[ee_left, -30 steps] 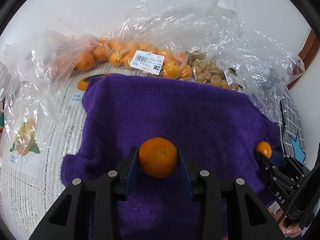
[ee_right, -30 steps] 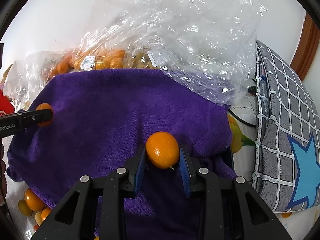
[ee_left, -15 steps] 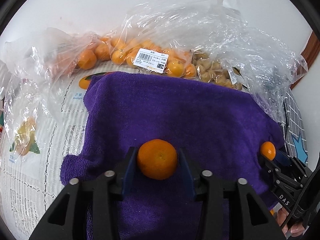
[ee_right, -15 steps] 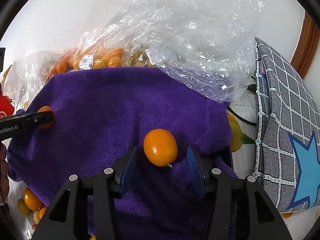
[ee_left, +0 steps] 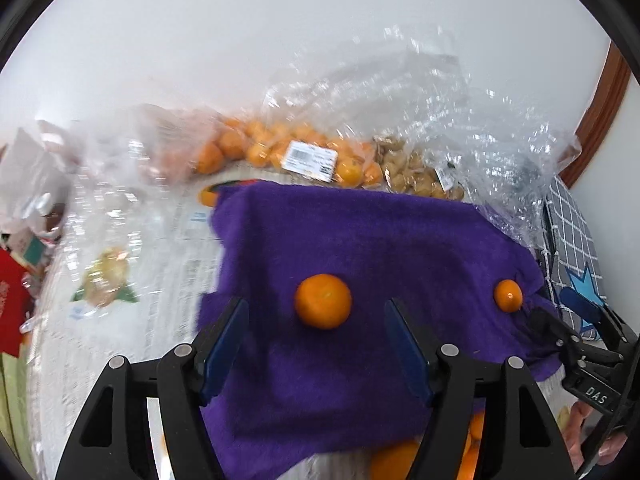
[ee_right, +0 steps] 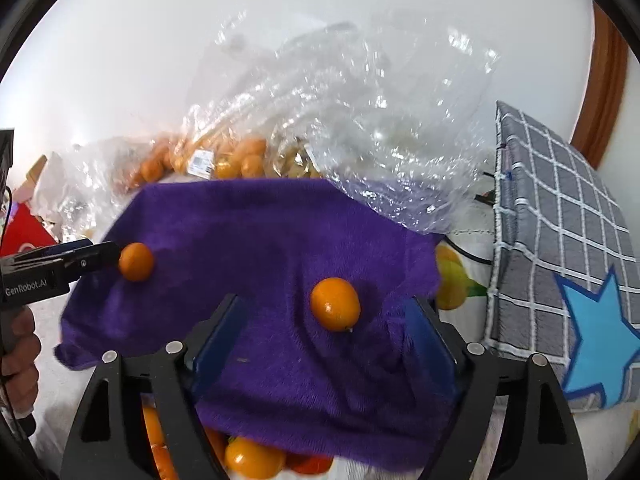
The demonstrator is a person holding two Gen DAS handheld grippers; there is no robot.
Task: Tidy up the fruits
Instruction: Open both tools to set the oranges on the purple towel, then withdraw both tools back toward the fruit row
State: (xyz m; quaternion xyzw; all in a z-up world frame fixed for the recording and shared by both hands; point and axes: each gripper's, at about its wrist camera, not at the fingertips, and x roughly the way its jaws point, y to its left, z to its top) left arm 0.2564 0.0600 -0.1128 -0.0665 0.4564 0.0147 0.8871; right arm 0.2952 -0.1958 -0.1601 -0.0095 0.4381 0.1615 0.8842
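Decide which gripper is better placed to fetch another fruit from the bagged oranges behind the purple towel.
Left, probably. The bagged oranges lie nearly straight ahead of the left gripper; from the right gripper they sit far off left. Both jaws are opening, empty.

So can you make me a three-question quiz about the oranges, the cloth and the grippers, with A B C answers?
1. Where do the two loose oranges lie?
A. on the purple cloth
B. inside the clear bag
C. on the grey checked cushion

2. What colour is the star on the checked cushion?
A. red
B. blue
C. yellow

3. What is the right gripper doing with the orange in front of it?
A. squeezing it
B. lifting it up
C. standing open around it, not touching

Answers:
1 A: both the round orange and the oval orange rest on the purple cloth.
2 B: the star on the checked cushion is blue.
3 C: the right gripper is opening, and bare cloth shows between each pad and the oval orange.
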